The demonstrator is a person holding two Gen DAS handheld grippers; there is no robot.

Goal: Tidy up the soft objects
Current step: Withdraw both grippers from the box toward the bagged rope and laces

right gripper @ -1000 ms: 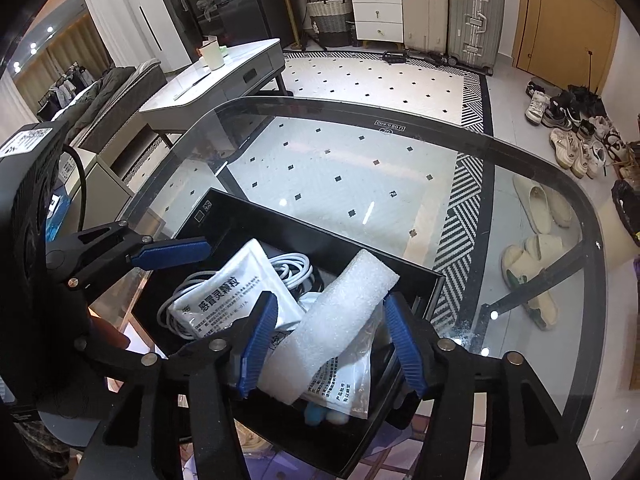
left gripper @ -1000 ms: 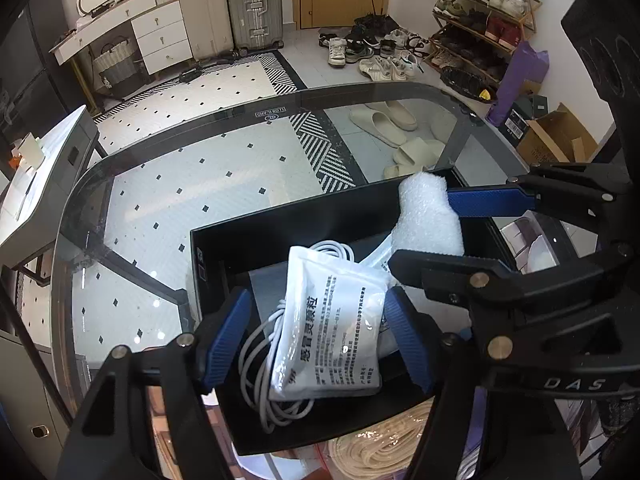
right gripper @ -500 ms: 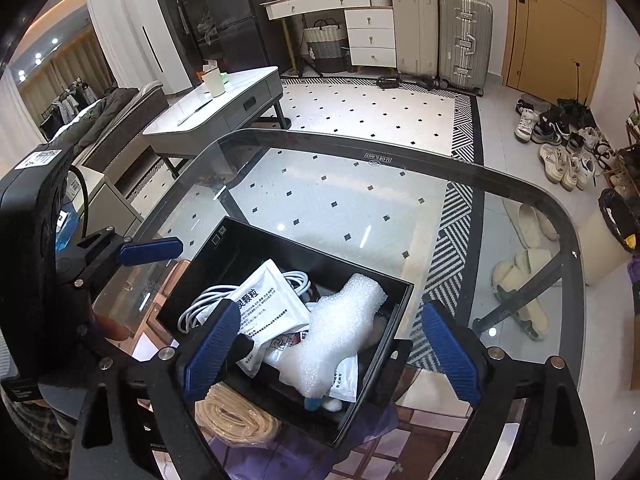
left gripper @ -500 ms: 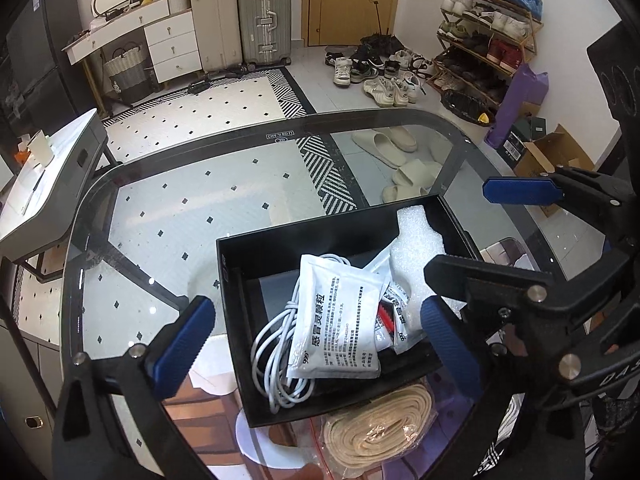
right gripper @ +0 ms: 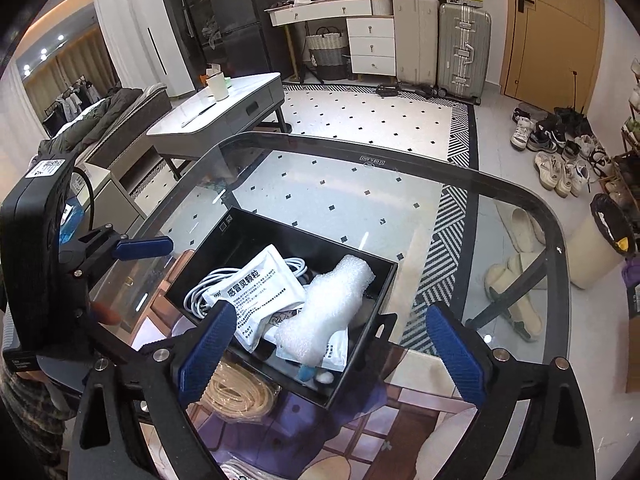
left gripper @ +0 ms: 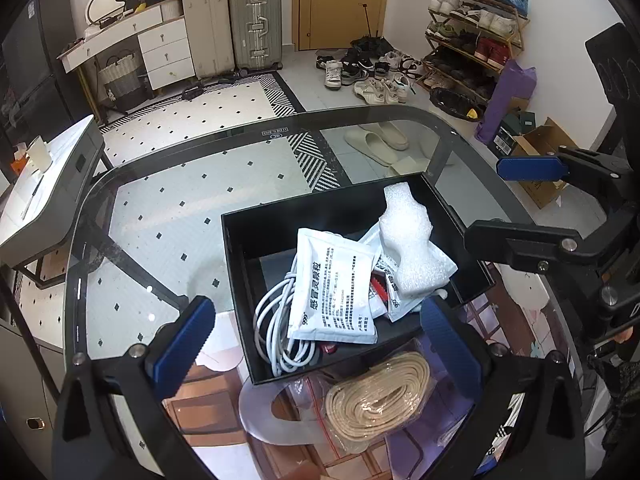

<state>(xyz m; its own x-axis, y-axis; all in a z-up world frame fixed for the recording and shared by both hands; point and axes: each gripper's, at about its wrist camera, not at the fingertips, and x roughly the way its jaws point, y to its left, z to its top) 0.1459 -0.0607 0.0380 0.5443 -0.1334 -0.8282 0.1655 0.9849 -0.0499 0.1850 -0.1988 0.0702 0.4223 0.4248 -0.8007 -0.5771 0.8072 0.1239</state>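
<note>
A black box [left gripper: 240, 248] on the glass table holds a white printed packet [left gripper: 332, 280], a coiled white cable [left gripper: 276, 320] and a white foam roll [left gripper: 408, 240]. My left gripper [left gripper: 316, 308] hangs open above the box's near side, touching nothing. In the right wrist view, the right gripper [right gripper: 330, 314] is also open over the near edge of the box [right gripper: 248, 232]. The foam roll [right gripper: 332, 304] lies loose between and beyond its fingers, beside the packet [right gripper: 260, 284]. A beige strap in a clear bag [left gripper: 376, 396] lies outside the box, close in front.
The glass table's dark rim [left gripper: 200, 148] curves around the far side. A printed mat [right gripper: 400, 432] lies under the near part of the box. Beyond the table stand a grey side table [right gripper: 224, 120], suitcases [left gripper: 256, 28] and scattered shoes [left gripper: 372, 76].
Both grippers opened wide, releasing the packet and the foam roll, which now rest in the box. Both hands drew back and upward, so the box looks smaller.
</note>
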